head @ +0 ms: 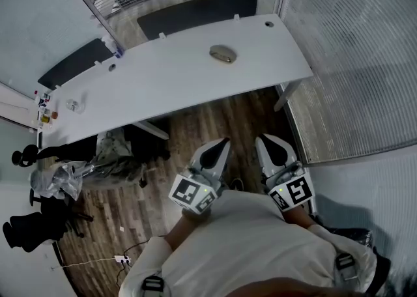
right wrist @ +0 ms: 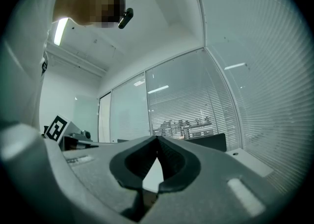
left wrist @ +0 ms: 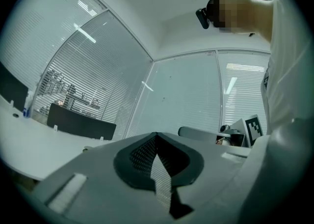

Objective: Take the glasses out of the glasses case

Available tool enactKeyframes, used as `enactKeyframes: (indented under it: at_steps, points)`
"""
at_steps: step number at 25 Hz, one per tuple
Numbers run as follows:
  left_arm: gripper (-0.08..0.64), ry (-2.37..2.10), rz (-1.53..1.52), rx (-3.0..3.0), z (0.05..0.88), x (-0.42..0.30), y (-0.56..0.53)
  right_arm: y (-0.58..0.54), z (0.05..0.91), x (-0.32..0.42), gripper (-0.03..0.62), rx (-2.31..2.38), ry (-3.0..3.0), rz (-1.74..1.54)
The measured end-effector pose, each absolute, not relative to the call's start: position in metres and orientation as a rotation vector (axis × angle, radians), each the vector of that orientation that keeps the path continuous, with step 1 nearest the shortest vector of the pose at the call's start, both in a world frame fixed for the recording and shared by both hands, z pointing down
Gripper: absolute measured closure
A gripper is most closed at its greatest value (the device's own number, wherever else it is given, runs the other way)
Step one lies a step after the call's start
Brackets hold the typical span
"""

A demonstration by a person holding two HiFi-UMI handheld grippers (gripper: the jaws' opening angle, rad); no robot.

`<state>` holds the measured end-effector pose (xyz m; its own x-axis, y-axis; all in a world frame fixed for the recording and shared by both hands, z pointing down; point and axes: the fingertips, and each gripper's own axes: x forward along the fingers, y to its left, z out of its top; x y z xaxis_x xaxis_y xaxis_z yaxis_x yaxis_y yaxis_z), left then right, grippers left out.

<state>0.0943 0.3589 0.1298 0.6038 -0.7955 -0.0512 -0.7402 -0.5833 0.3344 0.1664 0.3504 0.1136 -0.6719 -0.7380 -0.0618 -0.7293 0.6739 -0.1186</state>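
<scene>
Case (head: 223, 53) sits on the white worktop (head: 163, 81), well apart from both tools. Left tool (head: 220, 147) and right tool (head: 266, 142) are closed, holding nothing. Case looks small, hard and smooth, so it may slip; hold its sides. Glasses inside would be light and easy to break.

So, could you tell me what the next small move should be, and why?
Probably carry the left gripper and right gripper toward the glasses case on the desk: both are shut, empty and well short of it.
</scene>
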Motion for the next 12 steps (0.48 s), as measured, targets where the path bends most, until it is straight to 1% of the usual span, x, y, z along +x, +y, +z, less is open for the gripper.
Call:
enactKeyframes:
  at_steps: [12]
  points:
    - [0.56, -1.275, -0.292, 2.547, 0.136, 0.079, 0.333, 0.326, 0.119, 0.153, 0.592, -1.201, 2.801, -0.128]
